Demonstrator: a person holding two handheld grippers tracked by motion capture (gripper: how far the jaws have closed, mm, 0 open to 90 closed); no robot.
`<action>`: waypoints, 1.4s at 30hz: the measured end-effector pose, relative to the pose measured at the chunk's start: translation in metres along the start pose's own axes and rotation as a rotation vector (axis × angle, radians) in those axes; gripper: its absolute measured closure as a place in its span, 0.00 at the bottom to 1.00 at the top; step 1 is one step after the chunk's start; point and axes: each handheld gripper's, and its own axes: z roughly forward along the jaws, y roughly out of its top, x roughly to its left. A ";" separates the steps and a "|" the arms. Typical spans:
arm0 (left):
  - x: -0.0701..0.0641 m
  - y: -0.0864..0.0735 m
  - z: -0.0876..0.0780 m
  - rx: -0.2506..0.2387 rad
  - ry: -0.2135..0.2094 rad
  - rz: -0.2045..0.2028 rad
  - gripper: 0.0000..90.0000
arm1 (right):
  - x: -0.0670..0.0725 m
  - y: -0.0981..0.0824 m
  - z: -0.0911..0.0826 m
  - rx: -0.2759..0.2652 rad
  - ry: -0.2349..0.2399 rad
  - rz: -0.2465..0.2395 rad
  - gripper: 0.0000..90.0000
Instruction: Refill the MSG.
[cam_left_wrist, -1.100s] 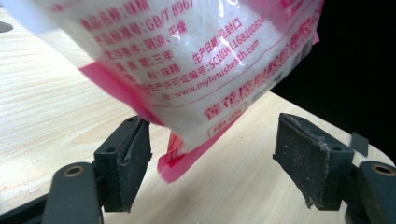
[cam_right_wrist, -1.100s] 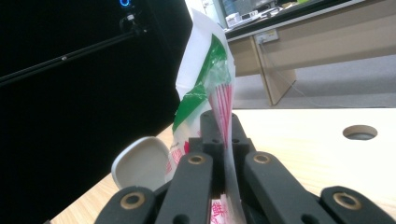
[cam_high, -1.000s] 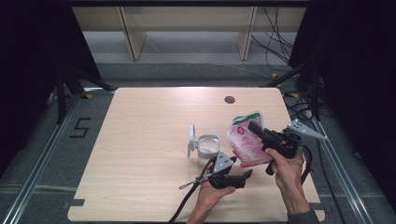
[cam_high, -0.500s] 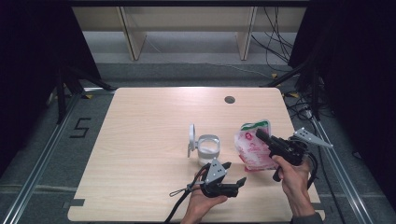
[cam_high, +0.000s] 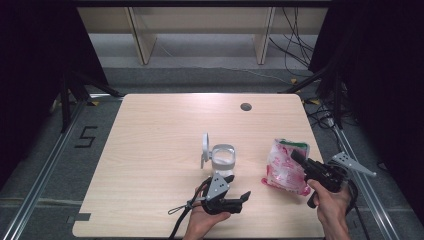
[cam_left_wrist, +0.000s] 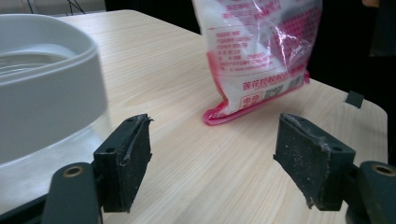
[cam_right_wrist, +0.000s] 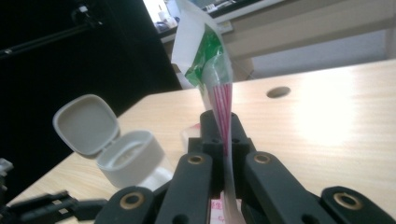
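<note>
Plastic bag (cam_high: 286, 165), pink-and-white printed with a green top edge, is sitting at the right side of the wooden table (cam_high: 150, 150), its bottom seam touching the tabletop while its upper part is being held upright. In the left gripper view, the bag (cam_left_wrist: 259, 51) is resting on its pink lower edge beyond the jaws. In the right gripper view, the bag's thin side (cam_right_wrist: 219, 100) is running straight up between the two black jaws.

Right gripper (cam_high: 300, 161) is pinching the bag; its jaws are pressed together on the film, with the person's right hand (cam_high: 332, 202) wrapped around the handle.

Left gripper (cam_high: 246, 196) is lying low over the table near the front edge, pointing toward the bag, in the left hand (cam_high: 200, 222). Its jaws are standing wide apart with nothing between them.

White container (cam_high: 222, 159) with its hinged lid (cam_high: 205, 146) standing open is sitting near the table's middle, just behind the left gripper and apart from the bag.
</note>
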 end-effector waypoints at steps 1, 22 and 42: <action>0.001 0.000 -0.003 0.005 0.006 -0.005 0.29 | -0.002 -0.002 -0.001 0.005 -0.005 0.003 1.00; 0.016 0.000 -0.019 0.018 0.063 -0.032 0.29 | -0.046 -0.023 -0.017 0.023 -0.137 0.093 1.00; 0.043 0.001 -0.053 0.052 0.151 -0.019 0.29 | -0.061 -0.025 -0.002 0.067 -0.189 0.059 0.99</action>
